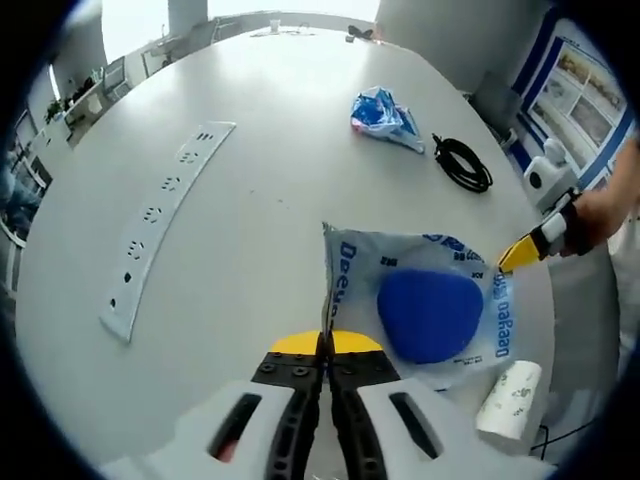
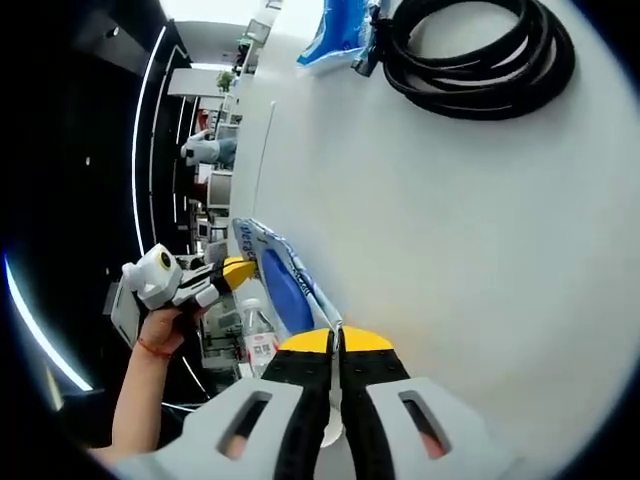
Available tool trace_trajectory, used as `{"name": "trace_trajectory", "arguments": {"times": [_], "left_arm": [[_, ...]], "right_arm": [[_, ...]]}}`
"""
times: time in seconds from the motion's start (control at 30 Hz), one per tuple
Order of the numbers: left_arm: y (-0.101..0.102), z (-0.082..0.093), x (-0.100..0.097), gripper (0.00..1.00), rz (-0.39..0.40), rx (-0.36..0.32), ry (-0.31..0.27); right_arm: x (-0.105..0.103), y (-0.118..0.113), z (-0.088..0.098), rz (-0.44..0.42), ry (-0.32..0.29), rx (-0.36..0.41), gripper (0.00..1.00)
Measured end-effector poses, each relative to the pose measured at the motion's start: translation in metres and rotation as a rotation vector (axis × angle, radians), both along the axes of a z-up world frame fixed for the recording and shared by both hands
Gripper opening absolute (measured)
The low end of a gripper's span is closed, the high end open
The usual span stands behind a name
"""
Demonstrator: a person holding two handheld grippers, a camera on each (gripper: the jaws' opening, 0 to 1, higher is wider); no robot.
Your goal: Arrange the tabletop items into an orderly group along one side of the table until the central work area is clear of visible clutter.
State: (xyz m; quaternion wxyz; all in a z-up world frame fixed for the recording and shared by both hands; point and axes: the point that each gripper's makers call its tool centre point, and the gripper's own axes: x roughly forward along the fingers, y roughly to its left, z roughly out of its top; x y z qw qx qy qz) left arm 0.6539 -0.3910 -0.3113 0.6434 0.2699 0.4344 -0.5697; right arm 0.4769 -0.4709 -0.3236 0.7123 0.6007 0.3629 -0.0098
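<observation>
1. While pinched at two opposite edges, clear plastic bag with blue printing (image 1: 430,300) hangs stretched just above white table (image 1: 250,200), round blue pad (image 1: 430,315) showing inside it.
2. Left gripper (image 1: 326,350): jaws closed tight on the bag's near-left edge, seen in the left gripper view.
3. Right gripper (image 2: 336,345): jaws likewise closed on the bag's other edge in the right gripper view; yellow tip of it also visible at the bag's far corner (image 1: 520,255) in the left gripper view.
4. Judged step: carrying the bag, two-handed, toward one side of the table. Placement not yet done.
5. Nearby: white roll (image 1: 510,400) just beside the bag's near corner; crumpled blue-and-white wrapper (image 1: 385,115) and coiled black cable (image 1: 462,163) farther off, close together; white power strip (image 1: 165,225) well apart on the opposite side.
6. Next move, as a guess: moving both grippers together to keep the bag taut, setting it down near the cable and wrapper, then releasing both edges.
</observation>
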Motion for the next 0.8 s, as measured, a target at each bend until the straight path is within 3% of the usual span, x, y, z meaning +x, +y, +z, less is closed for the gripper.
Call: {"name": "trace_trajectory", "arguments": {"times": [0.8], "left_arm": [[0.006, 0.055, -0.019, 0.00, 0.140, -0.083, 0.001]], "right_arm": [[0.028, -0.050, 0.049, 0.121, -0.153, -0.144, 0.00]]}}
